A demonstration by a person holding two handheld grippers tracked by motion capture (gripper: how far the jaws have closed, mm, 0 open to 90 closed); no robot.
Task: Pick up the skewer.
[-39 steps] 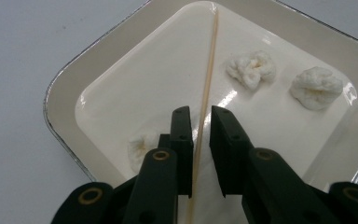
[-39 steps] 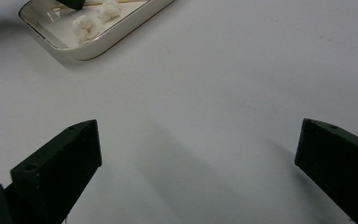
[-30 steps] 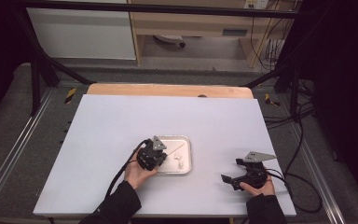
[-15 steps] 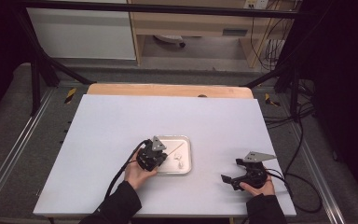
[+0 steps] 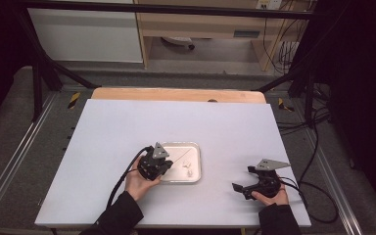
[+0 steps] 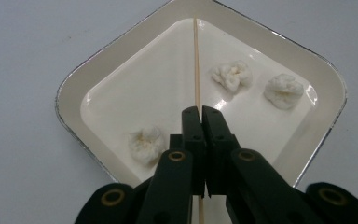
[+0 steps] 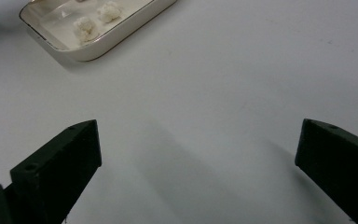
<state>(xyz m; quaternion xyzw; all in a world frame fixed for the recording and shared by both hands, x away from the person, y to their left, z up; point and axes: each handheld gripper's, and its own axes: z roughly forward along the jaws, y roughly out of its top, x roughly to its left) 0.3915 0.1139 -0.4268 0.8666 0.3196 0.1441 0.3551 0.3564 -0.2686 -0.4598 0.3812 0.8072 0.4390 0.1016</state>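
A white tray (image 5: 199, 165) with a metal rim (image 6: 70, 85) lies on the table in front of the person. It holds three white fluffy lumps (image 6: 233, 74) (image 6: 284, 89) (image 6: 145, 143). My left gripper (image 6: 201, 112) hangs over the tray's near-left part (image 5: 168, 163), shut on a thin wooden skewer (image 6: 196, 60). The skewer (image 5: 181, 155) points across the tray toward its far corner, passing left of two lumps. My right gripper (image 5: 242, 179) rests on the table to the right of the tray, open with nothing between its jaws (image 7: 198, 140). From there the tray (image 7: 102, 49) and two lumps (image 7: 85, 25) appear at the upper left.
The white tabletop (image 5: 127, 122) ends at a wooden strip (image 5: 176, 94) along its far edge. Black frame rails (image 5: 39, 73) and cables (image 5: 313, 147) run around the table. Bare table surface (image 7: 242, 70) lies between my right gripper and the tray.
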